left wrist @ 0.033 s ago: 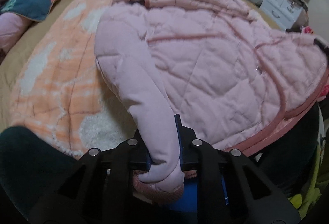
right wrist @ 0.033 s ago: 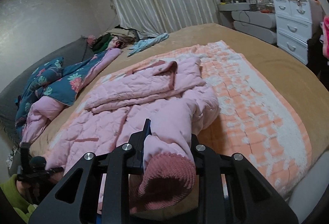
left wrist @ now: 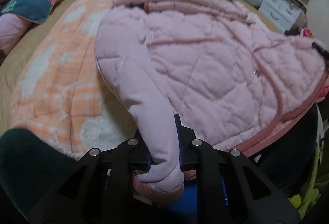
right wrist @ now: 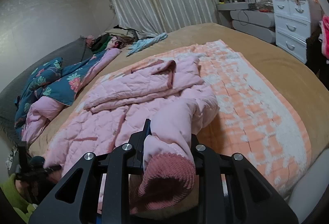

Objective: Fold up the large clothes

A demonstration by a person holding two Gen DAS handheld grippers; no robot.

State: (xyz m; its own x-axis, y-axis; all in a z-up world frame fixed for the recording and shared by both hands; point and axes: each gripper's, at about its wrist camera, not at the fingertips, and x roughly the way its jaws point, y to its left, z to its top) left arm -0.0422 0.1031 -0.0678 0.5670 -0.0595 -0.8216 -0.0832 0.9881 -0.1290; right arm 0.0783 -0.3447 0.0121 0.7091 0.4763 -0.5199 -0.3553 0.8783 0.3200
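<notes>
Both wrist cams sat close behind their fingers, looking forward over the bed (right wrist: 267,55). Shared ahead of both: pink jacket (left wrist: 216,72) and orange blanket (left wrist: 53,84).

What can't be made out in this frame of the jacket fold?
- Left tongs: fingertip contact hidden behind the pink quilted jacket's sleeve.
- Right tongs: pads buried under the ribbed pink cuff.
- Jacket hem, left wrist view: cut off by the right edge.
- Dresser-top clutter: too small.

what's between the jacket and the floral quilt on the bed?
Right wrist view: between the pink jacket and floral quilt lies an orange-white blanket edge, then bare tan bedcover.
</notes>
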